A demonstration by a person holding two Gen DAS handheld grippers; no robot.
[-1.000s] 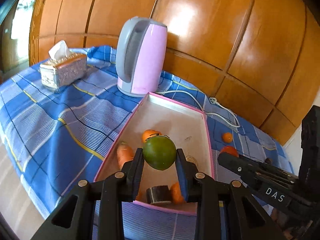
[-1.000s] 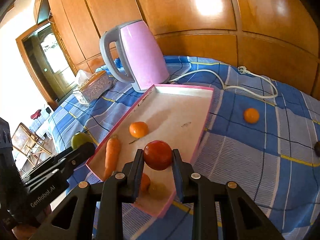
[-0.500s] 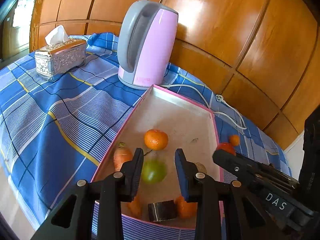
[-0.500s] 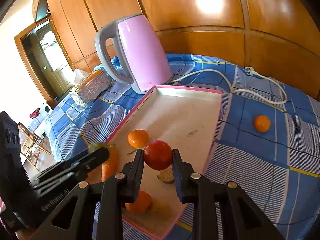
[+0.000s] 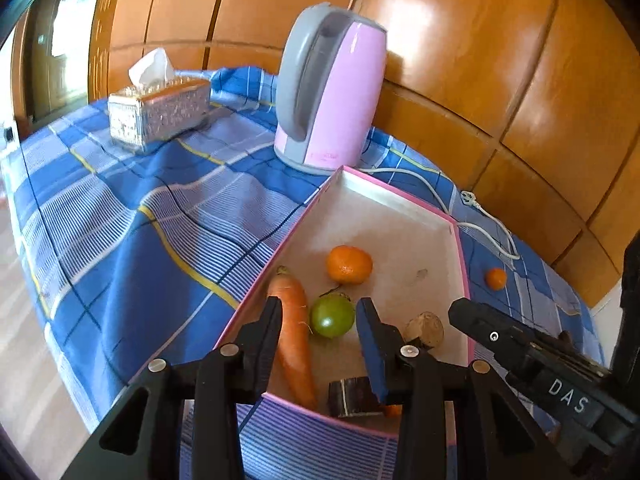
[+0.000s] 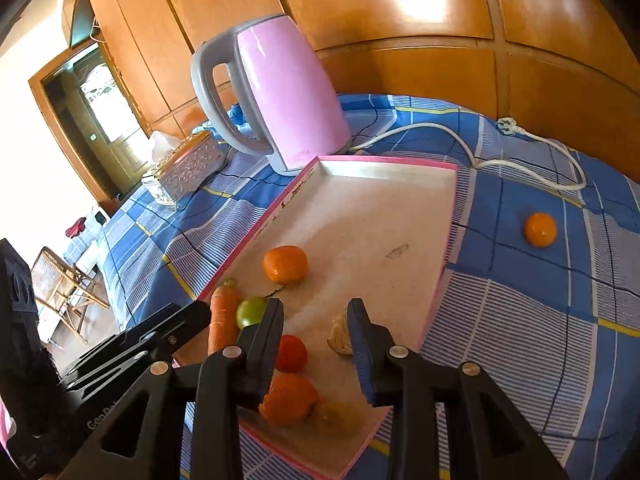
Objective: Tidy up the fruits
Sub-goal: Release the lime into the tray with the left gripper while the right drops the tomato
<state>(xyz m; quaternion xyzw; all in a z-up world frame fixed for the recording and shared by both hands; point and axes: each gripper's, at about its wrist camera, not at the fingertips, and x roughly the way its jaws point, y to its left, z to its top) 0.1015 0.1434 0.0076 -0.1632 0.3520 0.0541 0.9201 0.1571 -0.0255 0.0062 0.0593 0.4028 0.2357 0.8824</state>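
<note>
A pink-rimmed tray [image 5: 400, 194] [image 6: 384, 160] lies on the blue checked cloth. In it are a green fruit [image 5: 333, 316] [image 6: 252, 312], a carrot [image 5: 294, 344] [image 6: 224, 316], an orange [image 5: 349, 264] [image 6: 285, 264], a red fruit [image 6: 292, 354], a second orange [image 6: 288, 400] and a brownish lump [image 5: 424, 328] [image 6: 340, 336]. My left gripper [image 5: 322, 332] hovers over the near end with its jaws opening. The green fruit rests on the tray floor below them, untouched. My right gripper [image 6: 316, 336] is opening too, and the red fruit lies loose by its left finger.
A small orange [image 5: 496, 279] [image 6: 540, 230] sits on the cloth right of the tray. Behind the tray stand a pink kettle [image 5: 332, 88] [image 6: 288, 92] with a white cord [image 6: 520, 136] and a tissue box [image 5: 160, 112] [image 6: 184, 168]. A dark block [image 5: 352, 396] lies at the tray's near edge.
The left gripper let go of the green fruit, which now lies in the tray. The right gripper let go of the red fruit, which dropped onto the tray. Both jaws stand wider.
</note>
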